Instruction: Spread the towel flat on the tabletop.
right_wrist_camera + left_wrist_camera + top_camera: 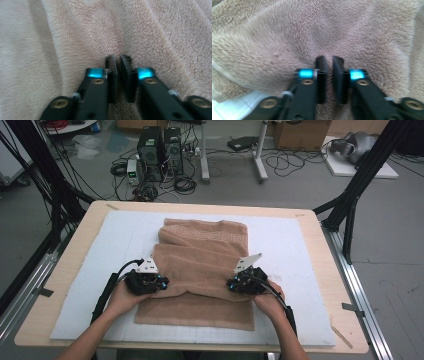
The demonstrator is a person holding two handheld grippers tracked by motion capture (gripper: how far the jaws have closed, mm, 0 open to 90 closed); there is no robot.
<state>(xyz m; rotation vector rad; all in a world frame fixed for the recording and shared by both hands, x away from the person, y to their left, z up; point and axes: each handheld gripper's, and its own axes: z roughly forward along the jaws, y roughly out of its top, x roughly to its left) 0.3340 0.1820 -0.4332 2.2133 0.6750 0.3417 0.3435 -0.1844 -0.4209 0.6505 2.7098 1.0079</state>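
L claw (161, 283) pinching towel (200, 255) | R claw (233, 284) same | hands low, pointing inward

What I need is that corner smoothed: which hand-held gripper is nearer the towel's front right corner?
Right. The right hand-held gripper pinches the towel just behind that corner; the left hand-held gripper pinches its opposite side.
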